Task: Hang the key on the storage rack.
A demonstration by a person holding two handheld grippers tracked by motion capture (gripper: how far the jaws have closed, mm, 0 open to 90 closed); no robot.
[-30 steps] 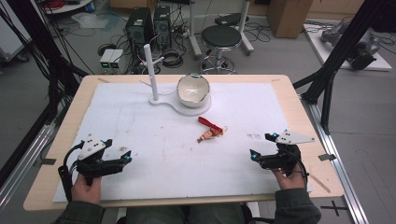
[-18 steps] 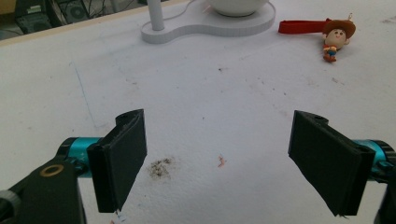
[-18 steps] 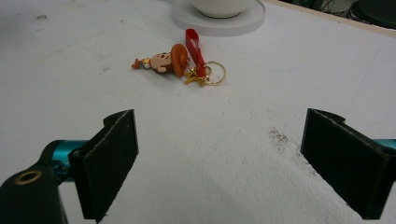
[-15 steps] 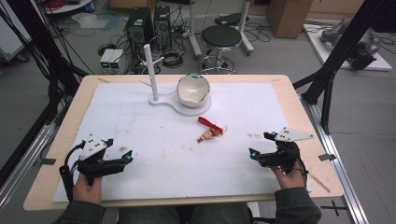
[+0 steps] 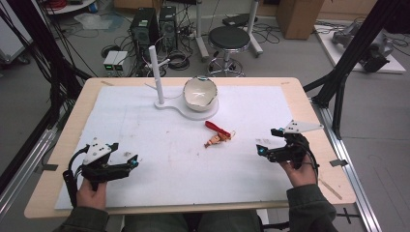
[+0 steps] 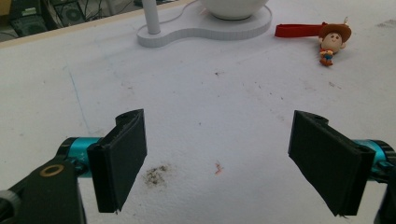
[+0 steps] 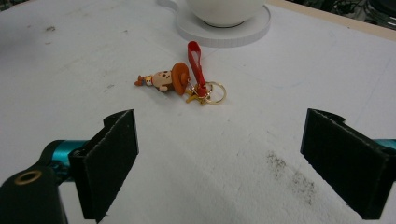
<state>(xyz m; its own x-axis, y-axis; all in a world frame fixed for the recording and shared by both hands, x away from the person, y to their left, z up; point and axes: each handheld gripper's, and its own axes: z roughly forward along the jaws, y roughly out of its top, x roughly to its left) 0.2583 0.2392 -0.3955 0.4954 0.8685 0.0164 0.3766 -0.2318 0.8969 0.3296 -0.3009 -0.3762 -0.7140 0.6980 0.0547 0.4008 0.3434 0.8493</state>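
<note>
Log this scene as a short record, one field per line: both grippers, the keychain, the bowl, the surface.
left gripper: open, empty, near left of the table
right gripper: open, empty, jaws pointed toward the keychain
keychain: cowboy figure on a red strap, lying flat mid-table, untouched
bowl: white, on the white stand with an upright post
surface: white mat, smudged

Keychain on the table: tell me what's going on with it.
Nothing holds it yet. The keychain, a small cowboy figure on a red strap, lies on the white mat in front of the bowl. The right gripper sits nearer to it, jaws open; the left gripper rests open at the near left.
</note>
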